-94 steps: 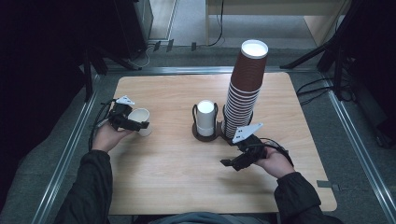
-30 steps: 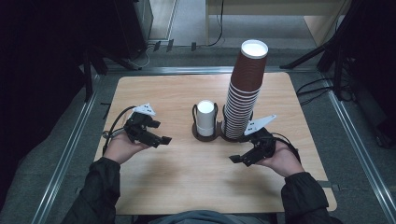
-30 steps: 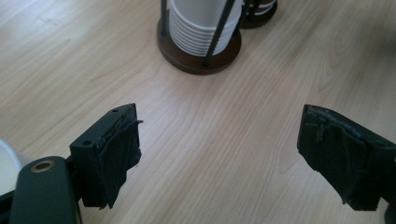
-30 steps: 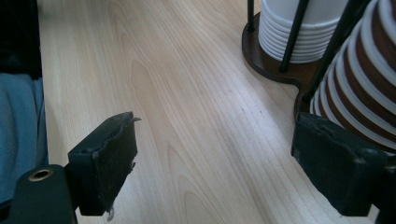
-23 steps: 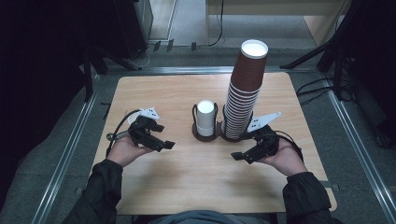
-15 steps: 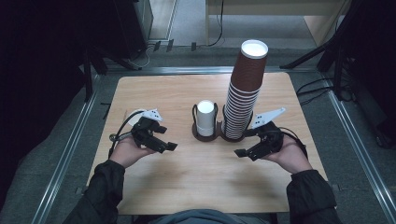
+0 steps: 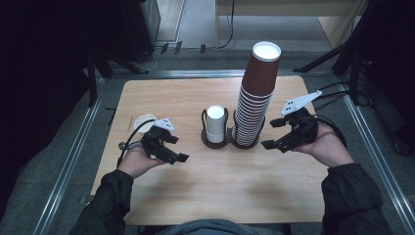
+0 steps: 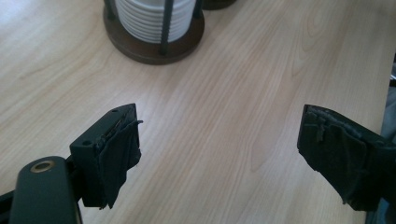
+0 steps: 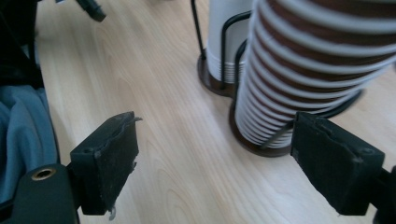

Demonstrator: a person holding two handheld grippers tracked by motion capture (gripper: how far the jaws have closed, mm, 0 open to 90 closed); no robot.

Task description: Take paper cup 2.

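Your left gripper [image 7: 177,155] gaped wide and empty over bare table [image 7: 235,191], your right gripper [image 7: 274,133] likewise just beside the brown cup stack [image 7: 256,93], stack upright mid-table, long axis vertical, mouths up, open wood in front.

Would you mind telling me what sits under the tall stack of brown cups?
The tall stack of brown cups stands in a dark round holder with wire uprights on the wooden table. The holder's floor is covered by the cups.

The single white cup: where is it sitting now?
In the high view the single white cup stands on the table's left side, just behind the left gripper, apart from the racks.
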